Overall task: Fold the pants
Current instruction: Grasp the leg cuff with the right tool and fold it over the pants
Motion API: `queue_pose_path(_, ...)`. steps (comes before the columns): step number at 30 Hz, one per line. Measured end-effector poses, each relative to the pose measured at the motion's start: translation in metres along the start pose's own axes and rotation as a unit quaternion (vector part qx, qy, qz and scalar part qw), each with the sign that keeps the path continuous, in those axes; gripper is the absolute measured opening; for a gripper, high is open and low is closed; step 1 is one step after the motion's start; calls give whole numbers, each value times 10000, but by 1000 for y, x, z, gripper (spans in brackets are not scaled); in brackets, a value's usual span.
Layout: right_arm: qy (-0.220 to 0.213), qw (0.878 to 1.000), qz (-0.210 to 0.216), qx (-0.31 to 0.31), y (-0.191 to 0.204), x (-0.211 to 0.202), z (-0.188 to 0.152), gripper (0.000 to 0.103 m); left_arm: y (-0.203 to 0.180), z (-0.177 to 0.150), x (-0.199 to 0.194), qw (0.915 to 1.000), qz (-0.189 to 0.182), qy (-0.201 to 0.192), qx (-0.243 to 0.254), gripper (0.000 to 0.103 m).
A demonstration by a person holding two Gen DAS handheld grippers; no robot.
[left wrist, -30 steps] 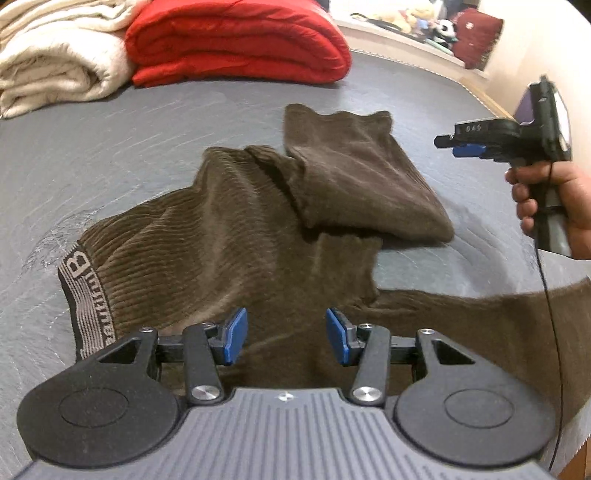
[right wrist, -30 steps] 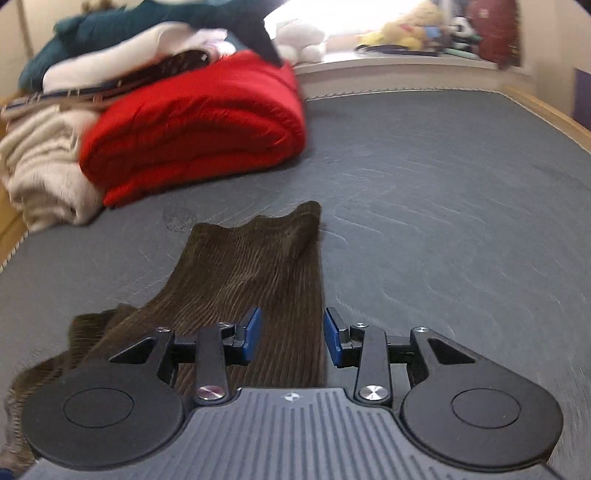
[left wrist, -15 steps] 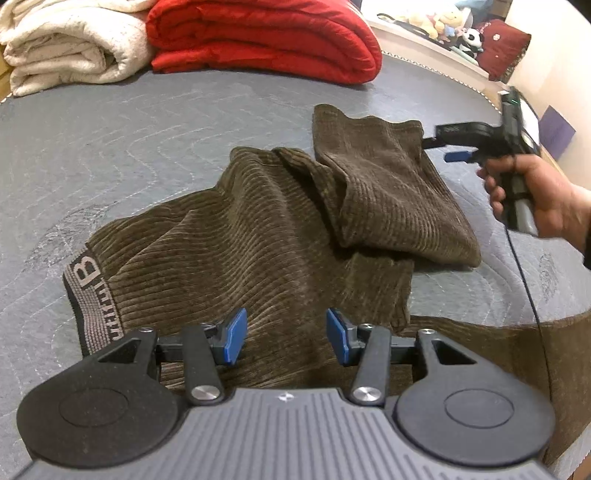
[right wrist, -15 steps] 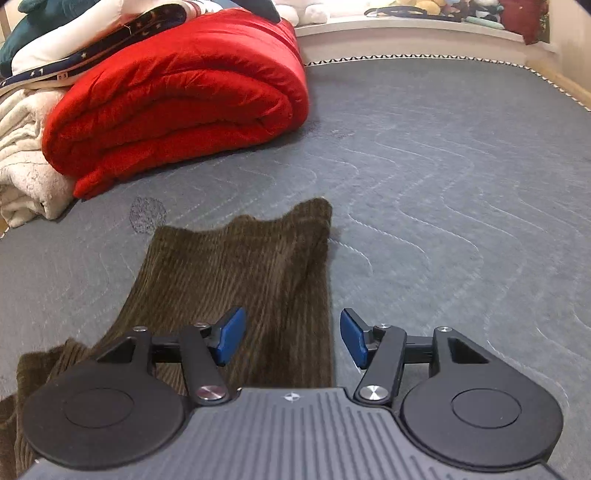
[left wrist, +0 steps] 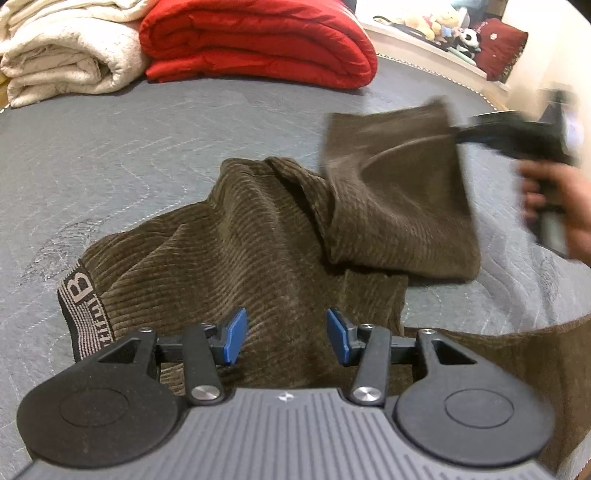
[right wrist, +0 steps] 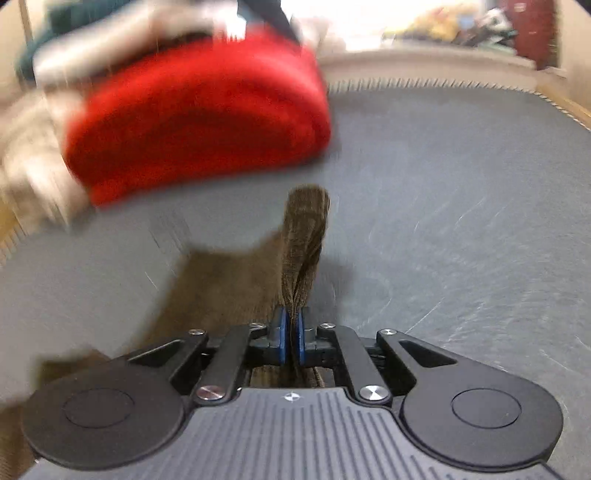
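Brown corduroy pants (left wrist: 229, 251) lie crumpled on the grey quilted bed, with a lettered waistband (left wrist: 83, 314) at the left. One leg (left wrist: 399, 199) is folded back over the body; the other runs off to the right (left wrist: 517, 350). My left gripper (left wrist: 284, 338) is open and empty, hovering just above the pants near the waist. My right gripper (right wrist: 292, 338) is shut on the hem of the folded leg (right wrist: 304, 229) and lifts it off the bed. In the left wrist view the right gripper (left wrist: 461, 134) shows blurred at that leg's far corner.
A folded red blanket (left wrist: 258, 40) and a cream blanket (left wrist: 70, 55) lie at the back of the bed (left wrist: 147, 147). A ledge with soft toys (left wrist: 443, 29) runs behind. The bed's right edge (right wrist: 569, 110) is close to the right gripper.
My right gripper has closed on the leg's hem and raised it; the view is motion-blurred. My left gripper stays open above the waist area, shifted only slightly.
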State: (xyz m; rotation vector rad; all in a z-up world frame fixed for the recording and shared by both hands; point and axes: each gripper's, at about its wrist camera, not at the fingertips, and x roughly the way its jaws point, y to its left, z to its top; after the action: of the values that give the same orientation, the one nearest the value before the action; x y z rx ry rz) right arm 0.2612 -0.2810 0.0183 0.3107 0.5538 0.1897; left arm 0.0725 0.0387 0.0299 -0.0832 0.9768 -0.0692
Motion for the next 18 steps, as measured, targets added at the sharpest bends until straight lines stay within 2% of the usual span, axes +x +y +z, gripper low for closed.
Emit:
queue_pose_path(2,-545,9978,164,330,-12,-57,-1,5,3,2,0,10000,34,-14,-29,53)
queue_pose_path(5,-1489,9858,-29,770,-31,-149,-6,5,6,3,-2,9999,64,-66,-56,53)
queue_pose_path(7,-2212,9681,-565,1029,-45,-207,-13,5,6,3,-4,9999,69,-88,-30,53)
queue_pose_path(9,-2881,9355,-1553,1333,-61,-258,-28,5,4,2,-6,9999,63,-102,14,53)
queue_pose_path(10,-3035,9199,-1945,1546,-73,-274,-36,5,3,1,-6,9999,53,-99,49,53)
queue_pose_path(11,-3047,9110,-2213,1680,-89,-281,-44,6,1,0,-6,9999,43,-94,86,53)
queue_pose_path(12,-2935,9084,-2458,1680,-105,-282,-50,6,-1,0,-6,9999,34,-95,118,53)
queue_pose_path(13,-2702,9067,-2754,1705,-123,-276,-56,11,-4,-1,-5,9998,15,-98,161,53)
queue_pose_path(14,-2337,9076,-2959,1845,-146,-267,-65,11,-7,-1,-5,9997,-4,-106,203,53)
queue_pose_path(15,-1910,9136,-2915,2093,-168,-259,-73,11,-9,-2,-5,9996,-18,-111,241,54)
queue_pose_path(16,-1419,9141,-2779,2591,-193,-252,-86,11,-12,-3,-3,9996,-21,-107,275,54)
queue_pose_path(18,-1080,9053,-2622,3162,-216,-250,-110,11,-16,-4,0,9995,-34,-72,295,54)
